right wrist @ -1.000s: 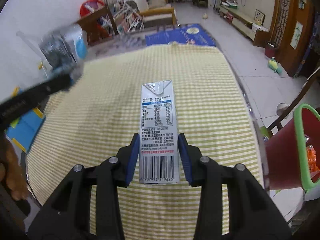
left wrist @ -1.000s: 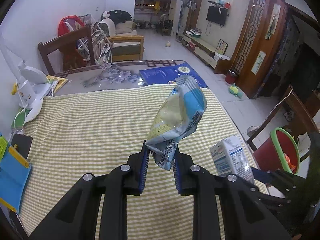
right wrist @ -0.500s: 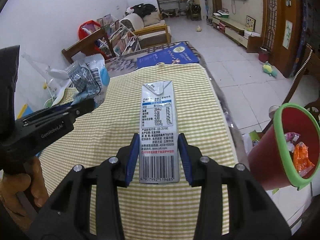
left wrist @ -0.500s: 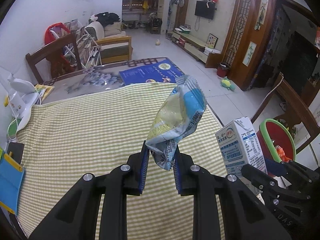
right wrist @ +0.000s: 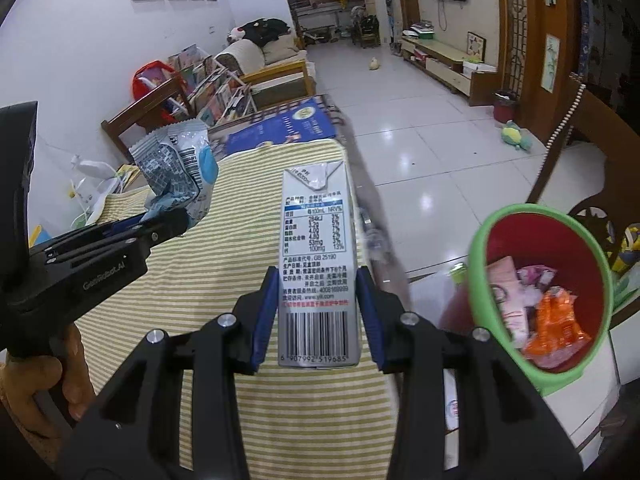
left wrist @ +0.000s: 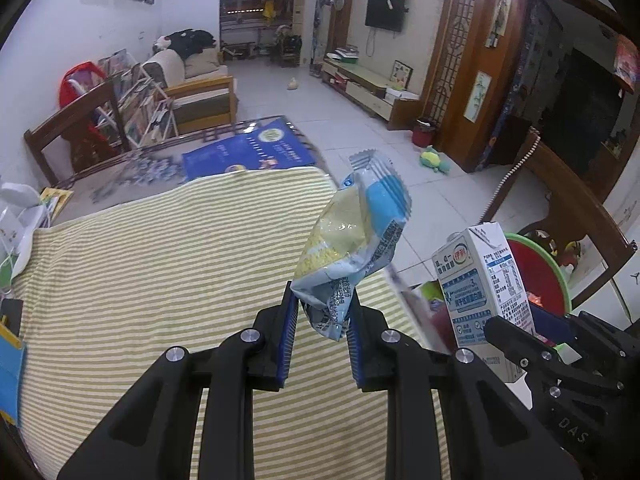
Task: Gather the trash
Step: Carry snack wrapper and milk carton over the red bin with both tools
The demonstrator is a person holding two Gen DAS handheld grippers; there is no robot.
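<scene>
My left gripper (left wrist: 320, 320) is shut on a crumpled blue and yellow snack bag (left wrist: 356, 240), held above the right part of the striped table. It also shows in the right wrist view (right wrist: 176, 168) at the left. My right gripper (right wrist: 316, 312) is shut on a white and blue milk carton (right wrist: 316, 264), held upright near the table's right edge. The carton shows in the left wrist view (left wrist: 484, 284) at the right. A red bin with a green rim (right wrist: 488, 240) stands right of the table, holding several wrappers. Its rim shows in the left wrist view (left wrist: 556, 264).
The table carries a yellow striped cloth (left wrist: 160, 272). A wooden chair (right wrist: 580, 136) stands behind the bin. A blue folder (left wrist: 10, 376) and a white fan (left wrist: 20, 216) sit at the table's left. A blue poster (left wrist: 248, 152) lies at the far end.
Both grippers have moved right toward the table's right edge with their loads. The bin now looms larger and its inside shows in the right wrist view.
</scene>
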